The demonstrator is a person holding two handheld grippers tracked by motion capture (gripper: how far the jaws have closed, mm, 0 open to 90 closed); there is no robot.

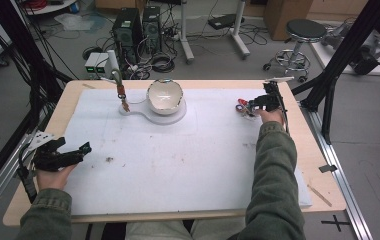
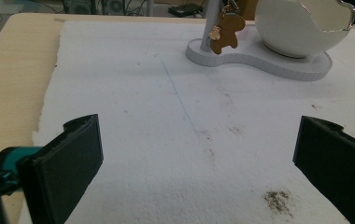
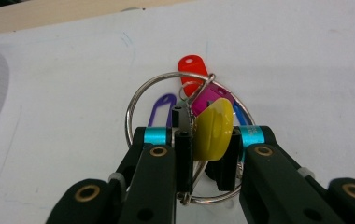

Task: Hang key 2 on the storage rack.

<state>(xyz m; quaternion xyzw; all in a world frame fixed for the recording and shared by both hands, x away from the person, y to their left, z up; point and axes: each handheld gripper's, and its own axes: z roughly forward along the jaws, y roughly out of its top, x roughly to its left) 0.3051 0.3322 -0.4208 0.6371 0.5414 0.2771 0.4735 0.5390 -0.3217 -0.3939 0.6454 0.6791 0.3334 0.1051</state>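
The right tongs [image 3: 207, 140] were closed on a yellow plastic tag [image 3: 214, 133] of a metal key ring [image 3: 133, 100] lying on the white foam sheet [image 1: 178, 165] at the bench's right side; the red, purple and magenta tags were partly hidden behind it. The left tongs [image 2: 199, 158] stood wide open and empty above the sheet, jaw tips cut off by the frame edge.

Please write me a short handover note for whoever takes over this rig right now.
Right gripper: shut on the yellow tag of the key ring, which lies on the white mat at the table's right.
Left gripper: open, holds nothing, near the mat's left edge.
Stand with white bowl and a bear charm hanging on its post: far middle.
Done: ring gripped.
Left: probably lift the ring and take it to the stand.
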